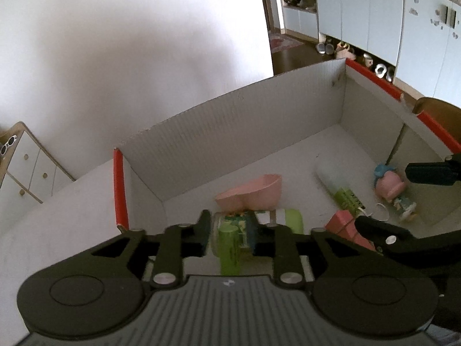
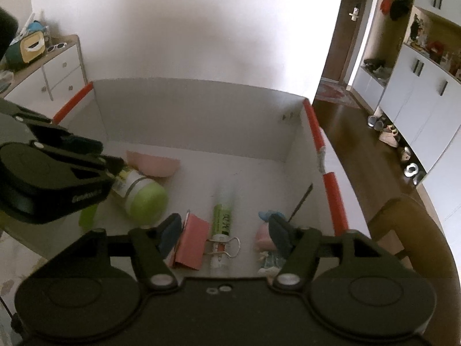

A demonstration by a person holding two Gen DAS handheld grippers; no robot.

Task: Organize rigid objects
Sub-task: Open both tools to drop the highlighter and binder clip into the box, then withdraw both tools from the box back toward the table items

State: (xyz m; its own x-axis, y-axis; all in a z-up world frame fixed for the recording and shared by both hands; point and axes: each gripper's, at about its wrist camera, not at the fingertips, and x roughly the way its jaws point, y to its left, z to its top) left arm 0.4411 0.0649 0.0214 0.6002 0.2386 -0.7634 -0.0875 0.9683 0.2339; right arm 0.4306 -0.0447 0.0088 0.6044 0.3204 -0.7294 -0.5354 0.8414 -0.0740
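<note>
The left gripper (image 1: 229,235) straddles the green-capped jar (image 2: 144,194), jaws loose around it; the right gripper (image 2: 223,232), released, hangs above the glue stick (image 2: 223,213), lengthwise.

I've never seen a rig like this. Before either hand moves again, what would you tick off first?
1. Green-capped jar lying on the floor of the box: ok.
2. Left gripper off the jar: ok, a thin gap shows on one side, with the jar between the jaws.
3. Right gripper empty, jaws open: ok.
4. Right jaws clear of the doll: cannot tell, one finger overlaps it in view.
5. Pink block and binder clip untouched below the right jaws: ok.
</note>
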